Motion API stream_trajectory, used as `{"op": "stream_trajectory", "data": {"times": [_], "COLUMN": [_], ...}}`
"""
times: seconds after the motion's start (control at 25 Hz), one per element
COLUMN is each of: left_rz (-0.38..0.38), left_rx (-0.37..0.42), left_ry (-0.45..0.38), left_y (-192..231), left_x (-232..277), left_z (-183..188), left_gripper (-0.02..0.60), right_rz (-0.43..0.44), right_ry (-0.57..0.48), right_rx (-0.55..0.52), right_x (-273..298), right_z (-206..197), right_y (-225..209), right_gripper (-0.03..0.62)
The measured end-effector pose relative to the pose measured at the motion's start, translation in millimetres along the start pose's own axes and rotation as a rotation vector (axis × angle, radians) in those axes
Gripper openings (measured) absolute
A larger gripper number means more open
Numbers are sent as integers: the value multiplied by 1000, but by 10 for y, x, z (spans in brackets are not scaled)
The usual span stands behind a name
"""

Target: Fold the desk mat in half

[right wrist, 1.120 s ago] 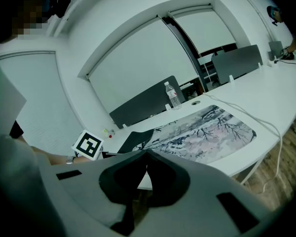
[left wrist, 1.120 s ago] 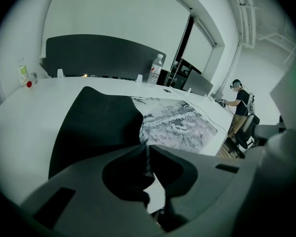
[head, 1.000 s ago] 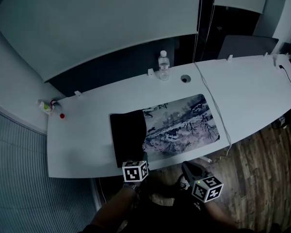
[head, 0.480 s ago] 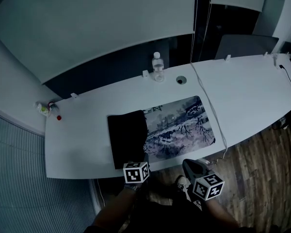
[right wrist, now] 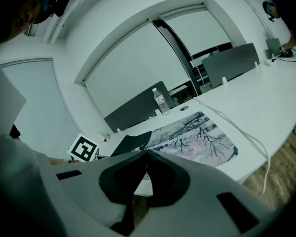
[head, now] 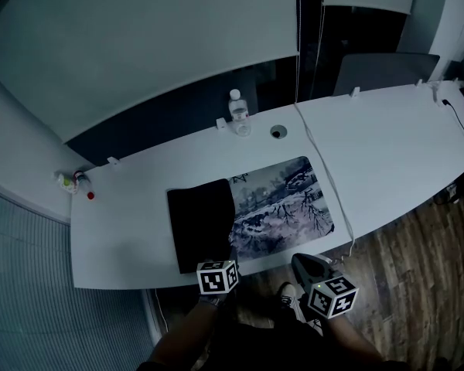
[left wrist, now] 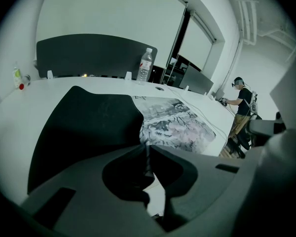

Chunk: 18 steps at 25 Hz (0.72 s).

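Black-backed desk mat (head: pixel 278 207) edge pinched in left tongs (left wrist: pixel 145 146); right tongs (right wrist: pixel 147 153) pressed together, clear of it.

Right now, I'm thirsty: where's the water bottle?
Head view: the water bottle stands on the desk, far edge, left of the cable hole, behind the desk mat.

Office, long white table (head: pixel 394 141) with a cable grommet (head: pixel 277 131), dark divider panels (head: pixel 162 122) clipped along its far edge, white cable (head: pixel 329 180) trailing over the top, wood-plank floor (head: pixel 425 273), large blinded windows (right wrist: pixel 133 73), person (left wrist: pixel 241 102) standing at a far workstation.
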State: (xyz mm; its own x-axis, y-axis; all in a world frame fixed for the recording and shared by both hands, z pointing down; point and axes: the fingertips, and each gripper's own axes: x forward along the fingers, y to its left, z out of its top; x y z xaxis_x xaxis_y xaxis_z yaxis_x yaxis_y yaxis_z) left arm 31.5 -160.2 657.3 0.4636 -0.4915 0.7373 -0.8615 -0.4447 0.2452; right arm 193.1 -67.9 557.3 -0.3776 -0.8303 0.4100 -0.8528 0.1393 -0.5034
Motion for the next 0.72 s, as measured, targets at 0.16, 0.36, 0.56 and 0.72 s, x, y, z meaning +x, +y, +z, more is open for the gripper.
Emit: {"op": "stream_trajectory", "data": {"times": [0.16,0.36,0.56,0.72], "left_rz": [2,11,11,10], "left_rx": [-4,-4,-16,-13], "left_ry": [-4,1,-5,-8], "left_y": [-139,-317,-504,-640], "left_x": [54,120,197,238], "left_z": [23,59,85,121], "left_gripper": [37,37,37,37], "right_rz": [12,18,32,39], "right_ry": [1,2,-3,-4], "right_rx": [4,8,14,13], "right_x": [-63,-142,-222,-275], "right_z": [27,84,132,165], "right_y": [-117,-284,-432,-524], "right_gripper": [23,23,23,23]}}
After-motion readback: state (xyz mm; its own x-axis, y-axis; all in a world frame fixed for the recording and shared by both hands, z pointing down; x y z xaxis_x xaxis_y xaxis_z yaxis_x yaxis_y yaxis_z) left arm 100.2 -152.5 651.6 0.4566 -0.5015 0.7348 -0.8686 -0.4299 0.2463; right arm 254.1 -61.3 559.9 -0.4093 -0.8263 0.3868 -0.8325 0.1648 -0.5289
